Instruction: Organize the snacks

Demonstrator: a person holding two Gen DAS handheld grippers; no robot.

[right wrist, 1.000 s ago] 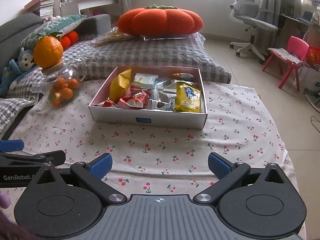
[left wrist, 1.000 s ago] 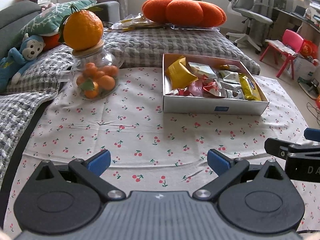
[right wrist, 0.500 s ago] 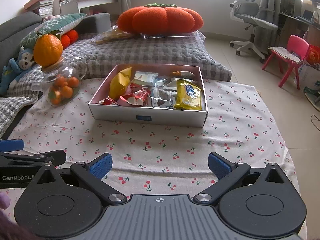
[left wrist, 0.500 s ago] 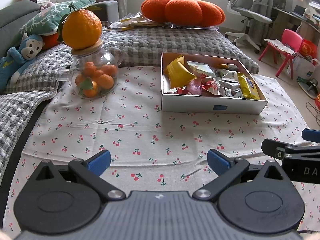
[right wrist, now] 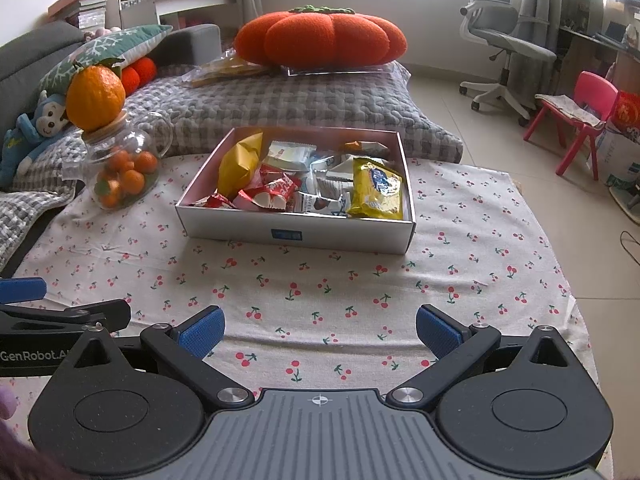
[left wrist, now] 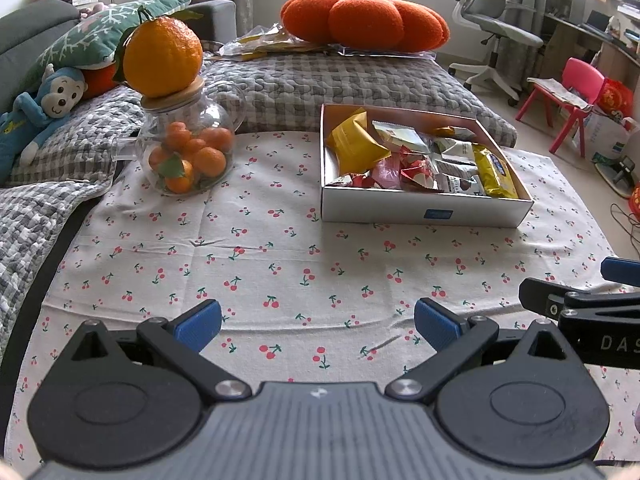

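Both grippers hover low over the cherry-print cloth point(left wrist: 280, 264) with nothing in them. The left gripper point(left wrist: 318, 326) has its blue pads spread wide apart; the right gripper point(right wrist: 320, 330) is spread just as wide.

The snacks sit in a shallow white cardboard box point(right wrist: 296, 236), ahead of the right gripper and slightly to its left, and ahead and to the right of the left gripper. Inside, a puffy yellow pouch point(right wrist: 238, 164) leans at the far-left corner, red-and-white wrappers point(right wrist: 276, 194) crowd the near-left side, pale sachets point(right wrist: 320, 168) lie in the middle, and a flat yellow biscuit pack point(right wrist: 376, 190) rests along the right wall.

These are probably light, crinkly film packets: slippery, air-filled, and likely to hold brittle contents, so a gentle pinch on a crimped end seal or a corner looks safer than squeezing the belly. The yellow biscuit pack, lying on top, looks the easiest to take by its near edge.

A glass jar of small oranges point(left wrist: 186, 152) with a large orange on its lid stands far to the left of the box and looks fragile.

Readable writing: "GenRobot.A" on the left gripper's body in the right view, "DAS" on the right gripper's body in the left view. The box's small blue label and the packet print are too small to read.
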